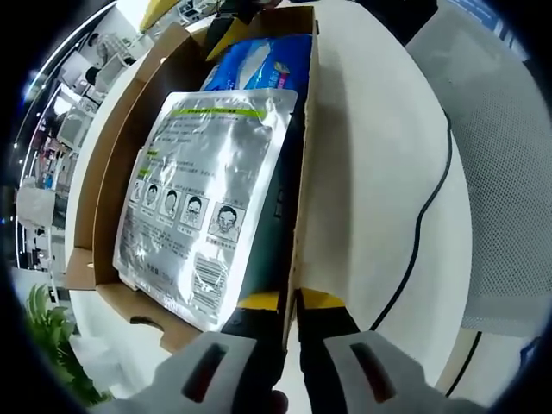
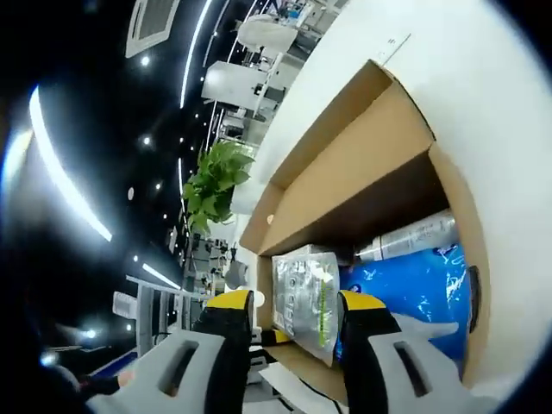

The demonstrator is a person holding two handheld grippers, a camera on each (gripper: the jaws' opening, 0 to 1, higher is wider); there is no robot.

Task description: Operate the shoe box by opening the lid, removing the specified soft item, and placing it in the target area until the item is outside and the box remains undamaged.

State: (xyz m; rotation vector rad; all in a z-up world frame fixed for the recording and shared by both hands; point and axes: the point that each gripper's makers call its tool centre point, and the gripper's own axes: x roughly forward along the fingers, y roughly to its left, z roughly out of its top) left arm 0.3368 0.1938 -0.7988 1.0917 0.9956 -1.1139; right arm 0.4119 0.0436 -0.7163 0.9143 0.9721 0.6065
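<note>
An open cardboard shoe box [image 1: 112,164] lies on a white table. Inside it a silver pouch [image 1: 203,198] with printed face pictures rests on top of a blue packet [image 1: 263,65]. My left gripper [image 1: 291,302] is shut on the box's near side wall, whose cardboard edge runs between the yellow tips. At the box's far end, part of my right gripper [image 1: 226,30] hangs over the blue packet. In the right gripper view, the right gripper [image 2: 295,304] stands open, with the green-striped end of the silver pouch [image 2: 304,297] showing between its jaws. The blue packet [image 2: 410,289] lies beside the pouch.
The box's lid [image 2: 354,168] stands folded back. A silvery wrapped item [image 2: 405,237] lies in the box under the lid. A black cable [image 1: 423,224] crosses the table [image 1: 371,172], with a mesh chair [image 1: 509,172] beyond it. A green plant [image 2: 216,185] stands off the table's edge.
</note>
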